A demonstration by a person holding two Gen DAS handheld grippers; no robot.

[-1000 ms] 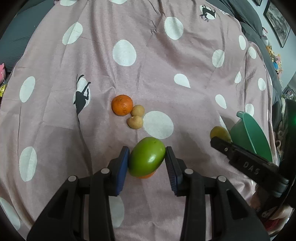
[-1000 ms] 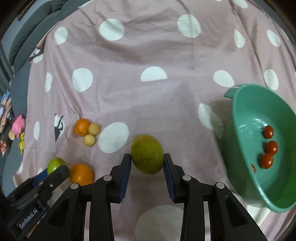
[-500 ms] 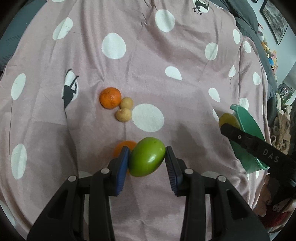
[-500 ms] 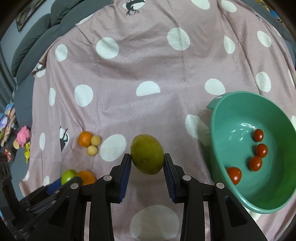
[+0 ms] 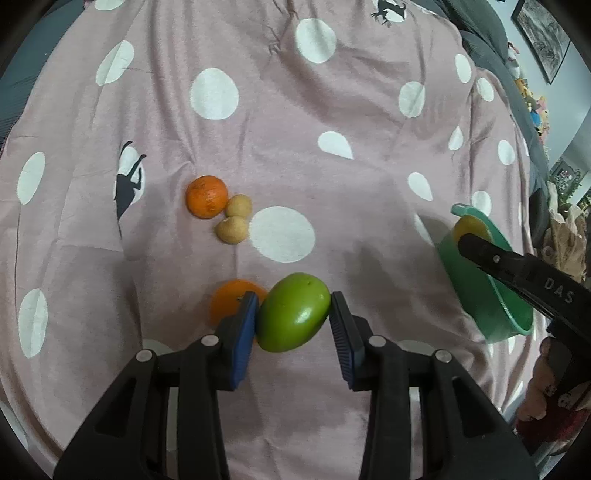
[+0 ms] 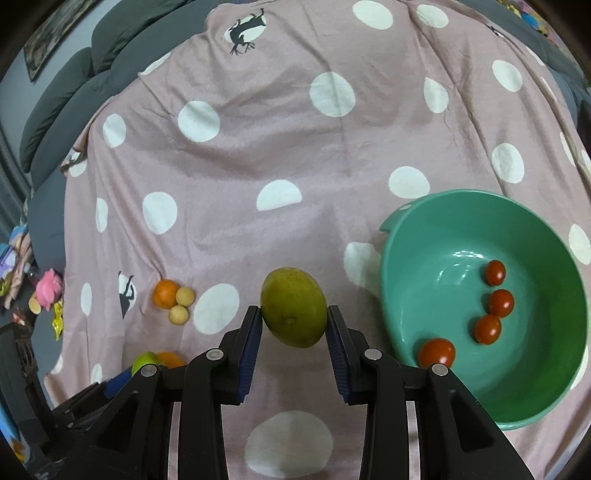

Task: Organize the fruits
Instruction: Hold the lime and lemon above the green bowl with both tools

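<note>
My left gripper [image 5: 293, 321] is shut on a green mango [image 5: 293, 312], held above the pink spotted blanket [image 5: 295, 155]. An orange [image 5: 231, 300] lies just behind its left finger. Another orange [image 5: 206, 196] and two small tan fruits [image 5: 232, 219] lie further back. My right gripper [image 6: 294, 328] is shut on a yellow-green mango [image 6: 294, 307], held left of the green bowl [image 6: 550, 384], which holds several red tomatoes [image 6: 495, 314]. The bowl also shows at the right of the left wrist view [image 5: 480, 291].
Grey pillows [image 6: 66, 96] lie at the blanket's far left edge. Toys and clutter [image 6: 40, 291] sit off the blanket's left side. A framed picture [image 5: 546, 33] hangs on the wall at the right.
Both grippers have risen with their mangoes. The right one has moved towards the bowl, which now shows more fully. The orange under the left gripper has come into view.
</note>
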